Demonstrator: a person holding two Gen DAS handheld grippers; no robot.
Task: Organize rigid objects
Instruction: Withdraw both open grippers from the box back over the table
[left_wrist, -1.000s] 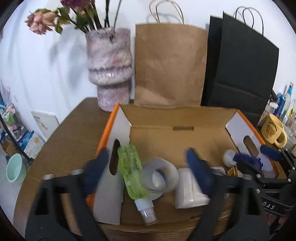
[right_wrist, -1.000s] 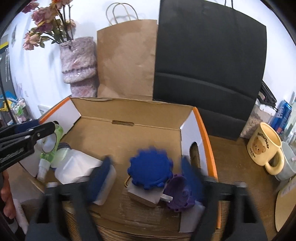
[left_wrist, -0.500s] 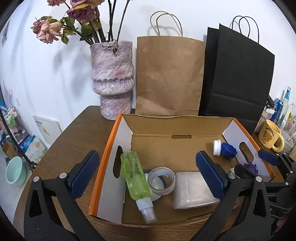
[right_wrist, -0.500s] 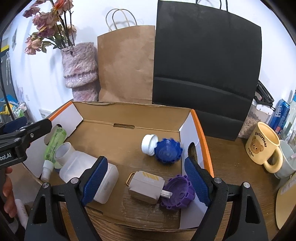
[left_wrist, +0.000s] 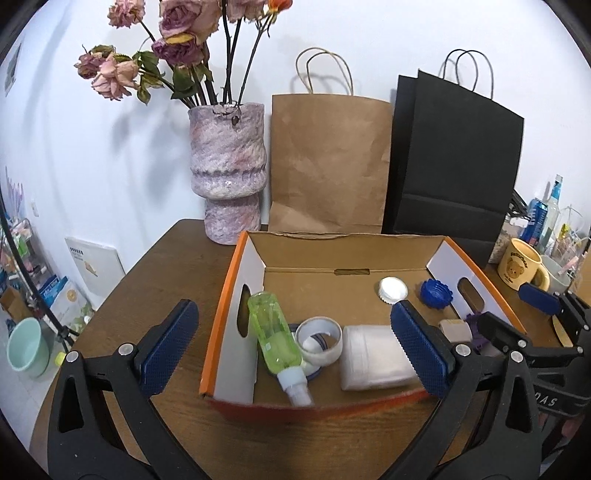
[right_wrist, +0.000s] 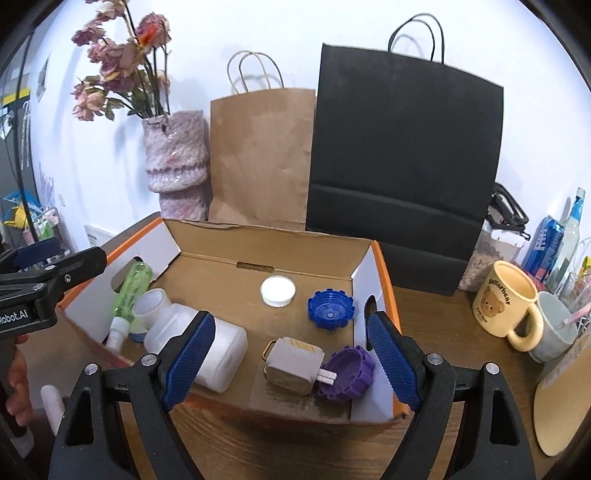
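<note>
A cardboard box with an orange rim (left_wrist: 218, 332) (right_wrist: 386, 273) stands on the brown table. Inside lie a green spray bottle (left_wrist: 271, 332) (right_wrist: 131, 291), a tape roll (left_wrist: 319, 338), a white plastic container (left_wrist: 373, 360) (right_wrist: 218, 350), a white lid (left_wrist: 392, 288) (right_wrist: 277, 290), a blue lid (left_wrist: 436, 293) (right_wrist: 330, 308), a purple lid (right_wrist: 349, 371) and a beige plug (right_wrist: 291, 363). My left gripper (left_wrist: 292, 306) (right_wrist: 48, 273) is open and empty in front of the box's near edge. My right gripper (right_wrist: 290, 317) (left_wrist: 532, 317) is also open and empty, before the box's right half.
Behind the box stand a mottled vase with dried flowers (left_wrist: 227, 177), a brown paper bag (left_wrist: 328, 162) and a black paper bag (right_wrist: 402, 155). A yellow bear mug (right_wrist: 506, 299), a grey cup (right_wrist: 554, 325) and cans sit to the right. A hand (right_wrist: 16, 384) shows at the left edge.
Both grippers have drawn back and upward from the box. The left jaws have spread wider. The blue and white lids have tumbled to the back of the box and lie flat.
</note>
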